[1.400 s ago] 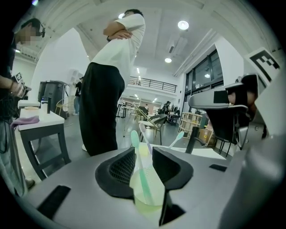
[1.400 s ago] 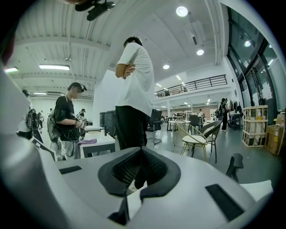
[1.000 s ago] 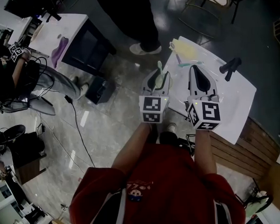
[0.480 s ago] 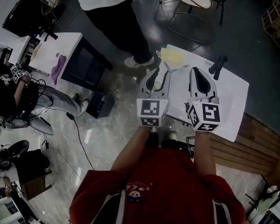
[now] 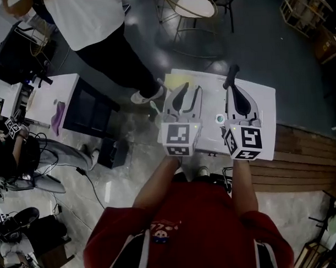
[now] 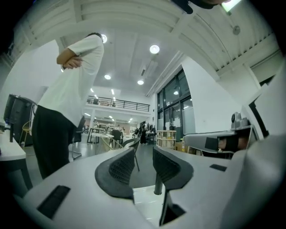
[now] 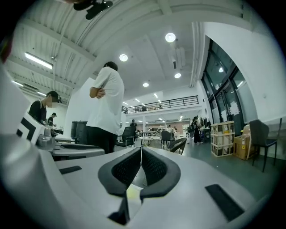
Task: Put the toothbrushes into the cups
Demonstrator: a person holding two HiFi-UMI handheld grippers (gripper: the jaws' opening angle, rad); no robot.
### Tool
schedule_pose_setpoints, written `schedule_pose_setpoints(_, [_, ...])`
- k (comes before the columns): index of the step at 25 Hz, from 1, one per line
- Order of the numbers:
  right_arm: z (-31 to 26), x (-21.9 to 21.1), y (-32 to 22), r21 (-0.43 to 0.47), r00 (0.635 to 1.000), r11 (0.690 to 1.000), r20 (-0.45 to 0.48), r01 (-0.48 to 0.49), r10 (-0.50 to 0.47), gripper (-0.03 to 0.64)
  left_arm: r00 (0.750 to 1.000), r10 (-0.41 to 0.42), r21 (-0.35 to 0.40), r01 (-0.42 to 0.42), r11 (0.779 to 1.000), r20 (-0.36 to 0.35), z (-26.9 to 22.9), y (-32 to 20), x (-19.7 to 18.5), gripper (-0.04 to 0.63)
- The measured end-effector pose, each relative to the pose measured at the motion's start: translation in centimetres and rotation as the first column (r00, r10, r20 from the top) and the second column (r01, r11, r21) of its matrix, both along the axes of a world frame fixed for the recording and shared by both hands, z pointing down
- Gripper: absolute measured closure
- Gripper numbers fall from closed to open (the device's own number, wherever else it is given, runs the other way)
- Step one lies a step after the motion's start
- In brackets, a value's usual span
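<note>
In the head view both grippers are held side by side over a white table (image 5: 263, 108). My left gripper (image 5: 181, 98) has its jaws a little apart. A pale green toothbrush (image 5: 155, 107) sticks out past its left side, off the table's edge. In the left gripper view a thin grey rod (image 6: 157, 181) hangs between the pads (image 6: 167, 166), apparently that brush's handle. My right gripper (image 5: 236, 95) has its pads (image 7: 152, 167) pressed together with nothing between them. A small teal-rimmed cup (image 5: 218, 119) stands on the table between the two grippers.
A yellow sheet (image 5: 175, 81) lies at the table's far left corner. A black handle-like object (image 5: 231, 74) sits at the far edge. A person in a white top (image 5: 93, 29) stands beyond the table, and a round stool (image 5: 195, 8) is behind. A wooden platform (image 5: 301, 153) is on the right.
The head view has swung, so the table now lies squarer and higher in view. The green toothbrush head went from above the left jaws' tips to their left side. Both grippers stayed together.
</note>
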State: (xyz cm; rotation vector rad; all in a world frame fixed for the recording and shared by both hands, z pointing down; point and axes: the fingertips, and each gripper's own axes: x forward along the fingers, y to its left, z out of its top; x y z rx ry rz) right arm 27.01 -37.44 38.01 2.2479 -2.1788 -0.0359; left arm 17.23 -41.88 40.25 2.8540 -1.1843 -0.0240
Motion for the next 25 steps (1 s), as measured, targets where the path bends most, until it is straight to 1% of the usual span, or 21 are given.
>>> schedule_pose_setpoints(6, [-1.6,4.2,3.5,0.027,0.993,0.993,-0.021,-0.116,0.117,0.588,0.994,0.102,0.048,-0.101,0.994,-0.03,-2.3,2.2,4.5,0.459])
schedule_pose_setpoints(11, [-2.3,6.8,5.8,0.046,0.981,0.981,-0.032,-0.188,0.19,0.588,0.985,0.171,0.054,-0.169,0.984,-0.028,-2.9,3.7,7.7,0.459])
schedule_pose_setpoints(16, [-2.5,8.5,6.8,0.055,0.976,0.975,-0.032,-0.214,0.216,0.588,0.981,0.192,0.06,-0.19,0.98,-0.028,-3.2,4.7,9.5,0.459])
schedule_pose_setpoints(21, [-2.2,8.3,6.9,0.051,0.978,0.977,-0.023,-0.206,0.207,0.588,0.983,0.185,0.048,-0.184,0.982,-0.019,-2.9,4.8,9.3,0.459])
schedule_pose_setpoints(25, [-2.2,7.9,6.8,0.051,0.98,0.979,-0.022,-0.198,0.199,0.588,0.983,0.184,0.048,-0.182,0.982,-0.03,-3.3,5.1,9.1,0.46])
